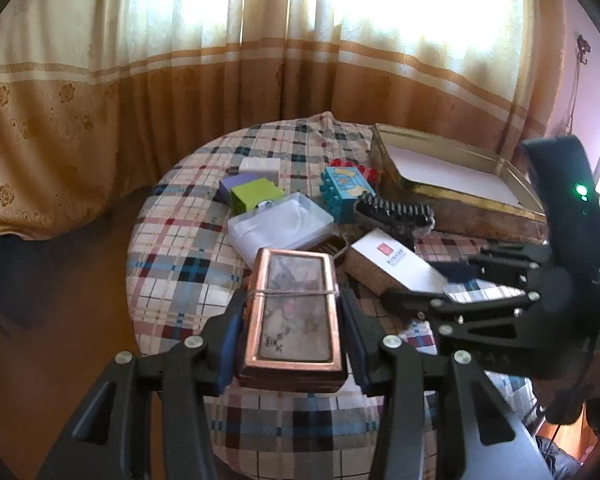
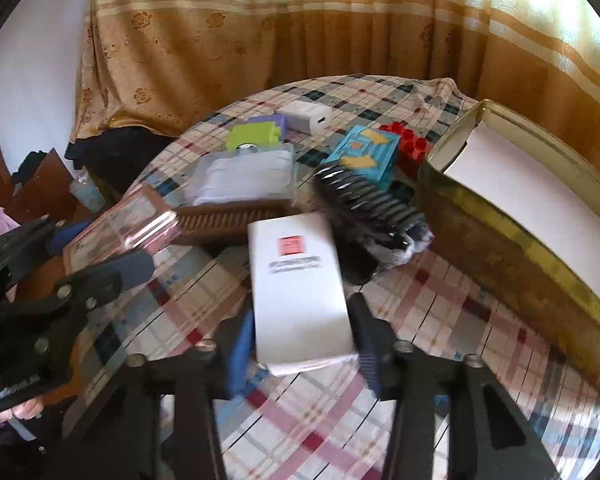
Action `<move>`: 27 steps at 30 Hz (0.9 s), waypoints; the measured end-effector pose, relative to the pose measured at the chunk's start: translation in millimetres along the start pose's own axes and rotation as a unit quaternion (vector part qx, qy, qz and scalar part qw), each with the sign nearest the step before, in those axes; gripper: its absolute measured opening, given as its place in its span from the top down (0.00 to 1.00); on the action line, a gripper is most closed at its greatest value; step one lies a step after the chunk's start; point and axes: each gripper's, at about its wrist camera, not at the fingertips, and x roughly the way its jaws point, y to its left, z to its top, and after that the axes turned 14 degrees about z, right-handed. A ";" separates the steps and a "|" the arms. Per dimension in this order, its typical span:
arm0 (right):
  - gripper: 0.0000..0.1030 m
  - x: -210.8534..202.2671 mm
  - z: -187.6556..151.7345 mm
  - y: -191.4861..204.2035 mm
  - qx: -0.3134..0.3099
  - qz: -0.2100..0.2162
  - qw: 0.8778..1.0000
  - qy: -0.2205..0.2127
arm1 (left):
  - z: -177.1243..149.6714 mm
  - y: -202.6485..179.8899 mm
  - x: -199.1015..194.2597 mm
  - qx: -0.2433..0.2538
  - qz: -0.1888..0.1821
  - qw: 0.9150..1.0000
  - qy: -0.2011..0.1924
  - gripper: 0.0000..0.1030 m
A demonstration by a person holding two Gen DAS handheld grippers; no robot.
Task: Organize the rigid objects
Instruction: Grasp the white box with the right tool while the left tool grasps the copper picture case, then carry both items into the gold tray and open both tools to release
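Observation:
My left gripper [image 1: 292, 344] is shut on a copper-rimmed flat case [image 1: 294, 316] with a band around it, held above the plaid table; the case also shows in the right wrist view [image 2: 120, 232]. My right gripper [image 2: 300, 354] closes on a white box with a red logo [image 2: 296, 280], its pads against both sides; the box also shows in the left wrist view [image 1: 396, 264]. An open gold tin with a white lining [image 2: 540, 216] stands at the right.
On the plaid cloth [image 1: 172, 264] lie a clear plastic box [image 1: 280, 224], a green and purple block [image 1: 256, 194], a white charger [image 1: 260, 168], a teal toy brick [image 1: 346, 190], red bricks [image 2: 408, 142], a black brush [image 1: 392, 210] and a wooden comb [image 2: 228, 220]. Curtains hang behind.

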 end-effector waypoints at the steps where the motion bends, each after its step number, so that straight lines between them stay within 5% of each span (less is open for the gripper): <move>1: 0.57 -3.8 -2.2 -0.6 0.009 0.008 1.000 -0.007 | 1.3 -0.3 -1.5 -0.001 0.002 1.000 -0.001 0.56; 11: 0.57 -82.7 -16.7 -0.4 0.048 0.038 0.987 -0.146 | 17.5 -15.9 -22.3 0.002 -0.001 0.999 -0.032 0.56; 20: 0.57 -161.3 -28.9 -48.7 0.102 -0.120 0.951 -0.267 | 63.3 -70.8 -31.5 0.025 -0.035 0.996 -0.084 0.56; 27: 0.57 -179.3 -40.7 -99.4 0.176 -0.229 0.910 -0.297 | 91.9 -126.2 -3.4 0.036 -0.059 0.994 -0.083 0.56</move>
